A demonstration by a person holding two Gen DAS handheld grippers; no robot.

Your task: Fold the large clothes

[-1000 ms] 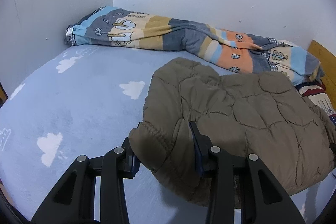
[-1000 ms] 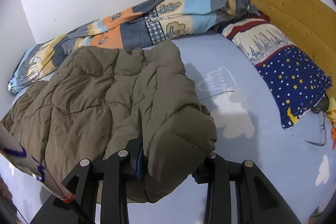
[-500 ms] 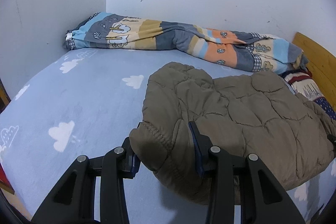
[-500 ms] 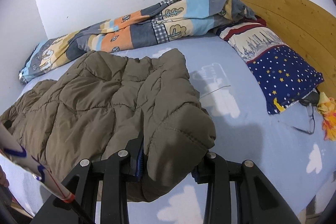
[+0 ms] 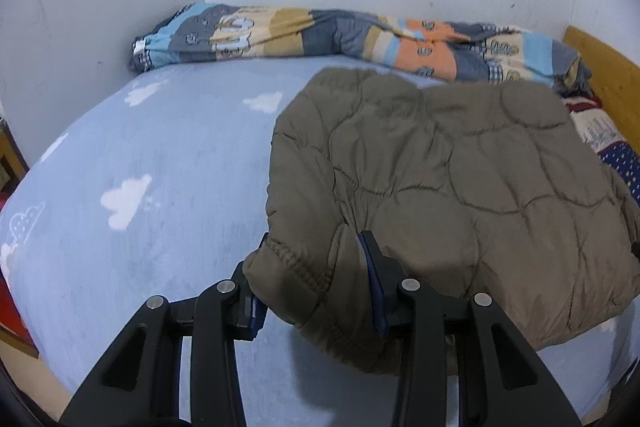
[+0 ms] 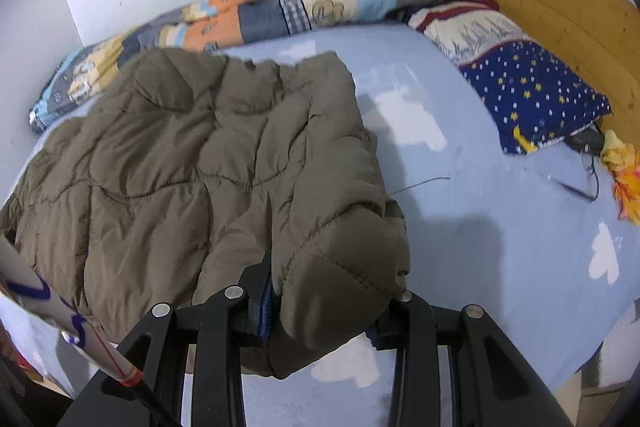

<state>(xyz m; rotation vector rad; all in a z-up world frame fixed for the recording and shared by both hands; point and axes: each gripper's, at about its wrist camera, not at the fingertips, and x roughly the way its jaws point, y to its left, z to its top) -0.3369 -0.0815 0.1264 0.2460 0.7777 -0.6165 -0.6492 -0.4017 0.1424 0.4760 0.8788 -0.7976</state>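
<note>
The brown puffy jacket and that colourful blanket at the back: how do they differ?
The quilted jacket is plain olive-brown; the patchwork blanket has blue, orange, beige and grey patches with printed pictures. The jacket is spread fairly flat mid-bed, its near corners pinched by the left tool and right tool; the blanket lies bunched in a long roll along the wall, untouched. Both rest on the cloud-print sheet.

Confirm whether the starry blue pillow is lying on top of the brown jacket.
No: the starry blue pillow lies by the headboard, apart from the brown jacket.
</note>
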